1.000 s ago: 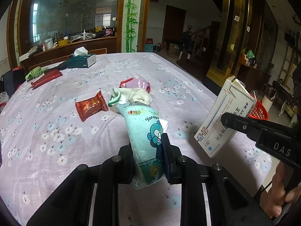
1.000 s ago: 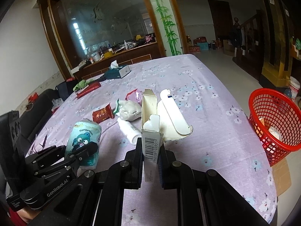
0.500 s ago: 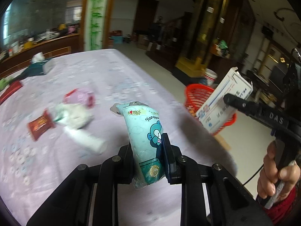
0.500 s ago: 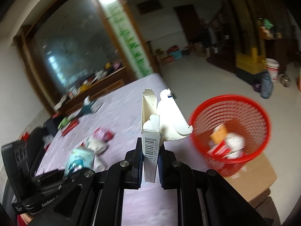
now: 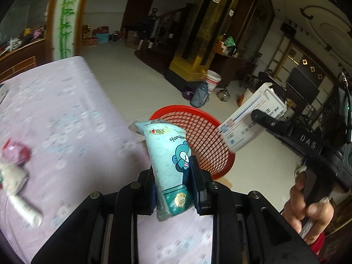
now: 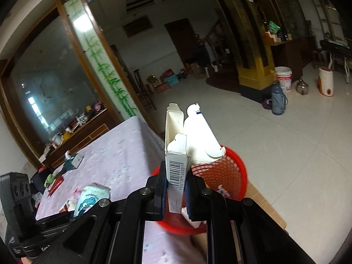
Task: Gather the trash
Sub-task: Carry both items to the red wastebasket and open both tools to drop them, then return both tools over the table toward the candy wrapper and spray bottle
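The left tool [image 5: 175,181] is clenched on a light blue packet [image 5: 170,160], which is held upright between the two fingers. On the packet a blue cartoon animal is printed; the letters "Hangya" can be read near the top, a round gold mark with "100" near the bottom. To the left of this tool, on the bench [image 5: 66,118] with a pink flowered cloth, a white tube [image 5: 24,206] and a pink wrapper [image 5: 15,154] are seen, both blurred. Just ahead of the tool and a little to its right, a red mesh basket [image 5: 204,136] stands on the floor beside the bench.

The right tool [image 6: 177,189] is closed tightly on a white carton [image 6: 176,151] with its end flaps open. A barcode with the digits "100351" is printed on the narrow side. From the left wrist view the letters "DAS" are read on the side of this tool, and its handle is gripped by a hand [image 5: 308,206]. The basket is seen directly in front of this tool and below the carton, with some trash already inside.
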Demonstrator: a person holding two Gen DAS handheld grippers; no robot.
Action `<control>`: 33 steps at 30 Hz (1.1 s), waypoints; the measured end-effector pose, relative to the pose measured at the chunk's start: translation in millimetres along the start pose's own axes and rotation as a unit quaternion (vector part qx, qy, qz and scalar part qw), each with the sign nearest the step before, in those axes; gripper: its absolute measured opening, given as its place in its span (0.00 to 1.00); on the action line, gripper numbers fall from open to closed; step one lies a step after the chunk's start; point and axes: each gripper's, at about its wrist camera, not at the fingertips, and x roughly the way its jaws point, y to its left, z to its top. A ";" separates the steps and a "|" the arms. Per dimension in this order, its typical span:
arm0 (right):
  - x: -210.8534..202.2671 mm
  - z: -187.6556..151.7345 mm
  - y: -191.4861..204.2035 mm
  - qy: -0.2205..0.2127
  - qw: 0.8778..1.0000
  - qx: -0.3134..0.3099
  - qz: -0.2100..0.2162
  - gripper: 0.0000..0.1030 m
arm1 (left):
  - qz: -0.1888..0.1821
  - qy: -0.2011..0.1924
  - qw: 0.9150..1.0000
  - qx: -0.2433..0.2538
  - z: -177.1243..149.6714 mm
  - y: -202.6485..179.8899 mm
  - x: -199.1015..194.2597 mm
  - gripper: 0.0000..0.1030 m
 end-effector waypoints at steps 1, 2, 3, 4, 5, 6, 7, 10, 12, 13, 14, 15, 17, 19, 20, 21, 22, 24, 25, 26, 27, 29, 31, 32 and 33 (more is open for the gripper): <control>4.2 2.3 -3.6 0.002 1.000 0.003 -0.002 0.14 | -0.002 0.001 1.000 0.002 4.4 -5.1 8.4 0.23; 9.2 4.4 -7.6 0.005 1.000 0.007 -0.006 0.14 | -0.004 0.002 1.000 0.005 8.9 -10.8 17.2 0.24; 15.0 6.4 -11.0 0.009 1.000 0.009 -0.009 0.14 | -0.003 0.004 1.000 0.007 13.6 -16.3 29.1 0.24; 20.1 8.0 -13.6 0.012 1.000 0.011 -0.012 0.14 | -0.002 0.007 1.000 0.006 17.6 -19.4 38.5 0.24; 27.3 9.7 -16.2 0.017 1.000 0.011 -0.016 0.14 | -0.004 0.010 1.000 0.005 21.1 -21.4 47.6 0.24; 34.3 11.3 -18.0 0.021 1.000 0.009 -0.020 0.14 | -0.005 0.011 1.000 0.004 24.1 -23.4 54.7 0.26; 39.6 12.6 -20.5 0.025 0.999 0.006 -0.025 0.19 | -0.004 0.012 1.000 0.002 26.6 -24.0 61.4 0.29; 52.0 13.5 -29.3 0.042 0.998 0.015 -0.032 0.46 | 0.004 0.014 1.000 -0.008 28.5 -20.3 70.7 0.46; 47.1 12.2 -30.9 0.034 0.999 0.014 -0.031 0.47 | 0.000 0.014 1.000 -0.010 24.9 -16.8 66.5 0.51; 44.1 11.3 -30.8 0.030 0.999 0.010 -0.035 0.47 | 0.002 0.015 1.000 -0.010 21.4 -14.3 61.8 0.51; 40.4 10.1 -29.3 0.026 0.999 0.008 -0.036 0.47 | 0.004 0.012 1.000 -0.011 18.0 -11.6 56.3 0.52; 36.4 8.4 -27.4 0.024 0.999 0.010 -0.029 0.47 | 0.007 0.009 1.000 -0.011 14.4 -7.9 50.0 0.53; 30.6 4.4 -21.5 0.024 1.000 0.012 -0.012 0.47 | 0.024 0.004 1.000 -0.009 5.0 -1.8 35.8 0.59; 25.1 -2.5 -10.8 0.025 1.000 0.007 0.001 0.47 | 0.038 -0.005 0.999 -0.010 -2.7 6.1 20.1 0.62; 23.7 -6.6 -4.0 0.029 1.000 0.005 0.010 0.47 | 0.043 -0.008 0.999 -0.012 -7.7 9.2 12.2 0.63; 22.4 -10.9 3.4 0.034 0.999 0.002 0.020 0.47 | 0.047 -0.011 0.999 -0.015 -13.2 12.9 3.1 0.63; 21.8 -15.9 12.4 0.040 0.999 -0.003 0.031 0.47 | 0.048 -0.013 0.999 -0.017 -18.5 17.1 -5.7 0.63; 21.6 -27.2 30.8 0.052 0.997 -0.016 0.049 0.47 | 0.057 -0.015 0.998 -0.021 -28.9 28.6 -22.1 0.64; 22.5 -31.4 38.8 0.056 0.997 -0.021 0.054 0.47 | 0.061 -0.016 0.998 -0.023 -34.5 32.9 -29.5 0.64; 23.5 -37.5 48.6 0.063 0.996 -0.028 0.061 0.47 | 0.067 -0.018 0.997 -0.026 -40.8 38.8 -38.0 0.64; 24.6 -43.7 58.9 0.070 0.995 -0.034 0.069 0.47 | 0.071 -0.018 0.997 -0.028 -47.5 44.8 -47.1 0.64; 28.6 -54.8 76.3 0.085 0.992 -0.047 0.082 0.48 | 0.082 -0.023 0.996 -0.035 -60.8 59.9 -68.9 0.64; 33.1 -67.0 97.0 0.104 0.988 -0.062 0.098 0.49 | 0.093 -0.028 0.994 -0.046 -73.2 74.2 -87.0 0.64; 34.5 -71.6 104.5 0.110 0.986 -0.068 0.103 0.49 | 0.098 -0.029 0.993 -0.053 -79.8 84.0 -97.1 0.64; 37.7 -76.9 115.2 0.119 0.984 -0.078 0.110 0.50 | 0.102 -0.030 0.993 -0.059 -85.1 92.6 -105.6 0.64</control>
